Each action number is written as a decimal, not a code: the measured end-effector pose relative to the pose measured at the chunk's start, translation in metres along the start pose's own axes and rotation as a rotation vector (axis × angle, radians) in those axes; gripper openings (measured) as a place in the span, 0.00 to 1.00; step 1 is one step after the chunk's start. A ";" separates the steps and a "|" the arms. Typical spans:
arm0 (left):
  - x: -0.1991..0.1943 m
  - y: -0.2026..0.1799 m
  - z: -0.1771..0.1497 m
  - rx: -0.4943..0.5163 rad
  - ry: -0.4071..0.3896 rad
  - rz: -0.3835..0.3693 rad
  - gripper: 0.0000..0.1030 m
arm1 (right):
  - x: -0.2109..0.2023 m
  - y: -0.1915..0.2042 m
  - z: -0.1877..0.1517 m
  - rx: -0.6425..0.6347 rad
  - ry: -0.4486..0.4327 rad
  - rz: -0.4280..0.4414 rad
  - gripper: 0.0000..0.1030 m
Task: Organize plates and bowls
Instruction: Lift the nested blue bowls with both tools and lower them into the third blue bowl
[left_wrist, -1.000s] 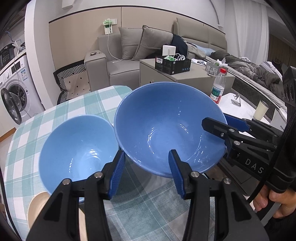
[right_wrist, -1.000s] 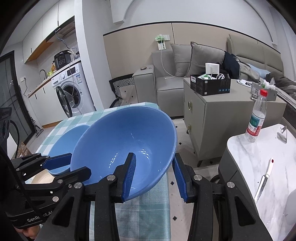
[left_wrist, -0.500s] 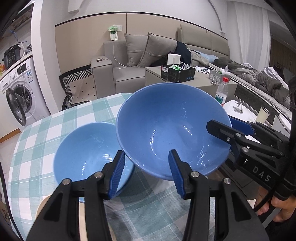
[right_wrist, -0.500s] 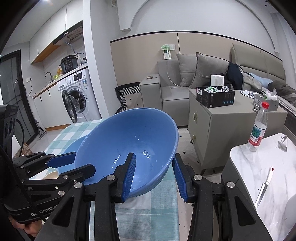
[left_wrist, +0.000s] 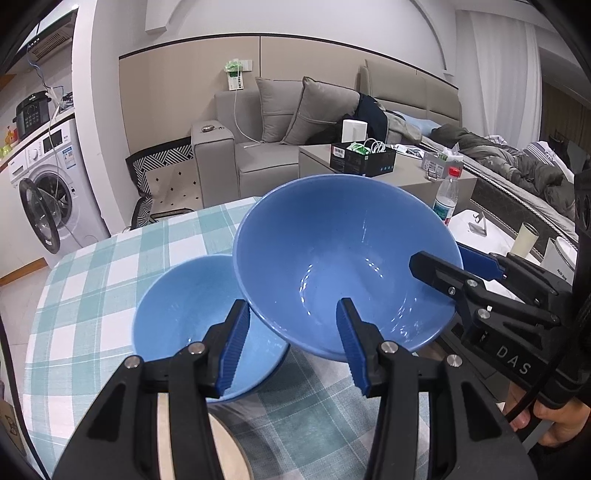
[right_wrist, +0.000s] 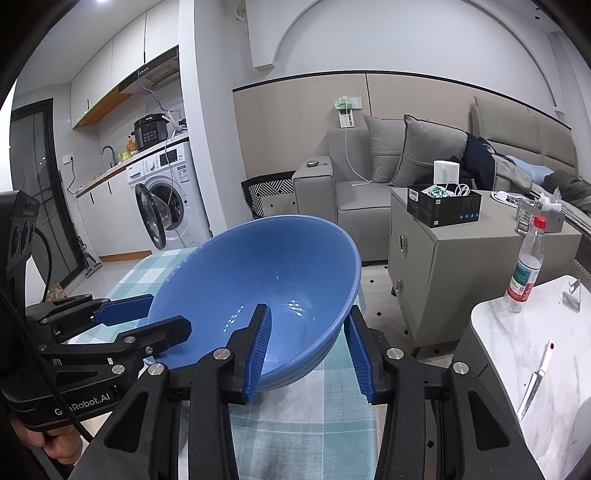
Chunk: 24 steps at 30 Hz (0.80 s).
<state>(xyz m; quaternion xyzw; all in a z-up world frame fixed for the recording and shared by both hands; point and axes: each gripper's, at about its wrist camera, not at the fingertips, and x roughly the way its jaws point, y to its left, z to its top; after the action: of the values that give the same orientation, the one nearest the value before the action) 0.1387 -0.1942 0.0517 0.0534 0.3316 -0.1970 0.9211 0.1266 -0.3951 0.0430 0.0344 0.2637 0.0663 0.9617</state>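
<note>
A large blue bowl hangs tilted above the checked table, carried by both grippers. My left gripper is shut on its near rim, one pad inside and one under the wall. My right gripper is shut on the opposite rim; in the left wrist view this right gripper comes in from the right. In the right wrist view the large blue bowl fills the centre and the left gripper clamps its left side. A smaller light-blue bowl rests on the cloth, partly under the large one.
A cream plate lies beneath my left gripper at the table's near edge. Right of the table stands a marble side table with a water bottle and a knife. A grey cabinet, sofa and washing machine stand behind.
Both grippers have risen with the large blue bowl. The table and the smaller bowl sit lower in view, and the large bowl now overlaps the smaller bowl's rim.
</note>
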 end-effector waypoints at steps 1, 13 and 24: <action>-0.001 0.001 0.000 -0.002 -0.002 0.002 0.47 | 0.000 0.000 0.001 0.002 -0.005 0.004 0.41; -0.014 0.016 0.000 -0.013 -0.022 0.024 0.46 | -0.003 0.017 0.003 -0.003 -0.044 0.044 0.41; -0.024 0.035 -0.004 -0.043 -0.057 0.015 0.43 | -0.003 0.035 0.004 -0.030 -0.056 0.054 0.41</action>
<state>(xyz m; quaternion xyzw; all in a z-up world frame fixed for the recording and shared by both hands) 0.1334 -0.1530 0.0628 0.0307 0.3089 -0.1842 0.9326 0.1226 -0.3611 0.0518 0.0289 0.2345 0.0950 0.9670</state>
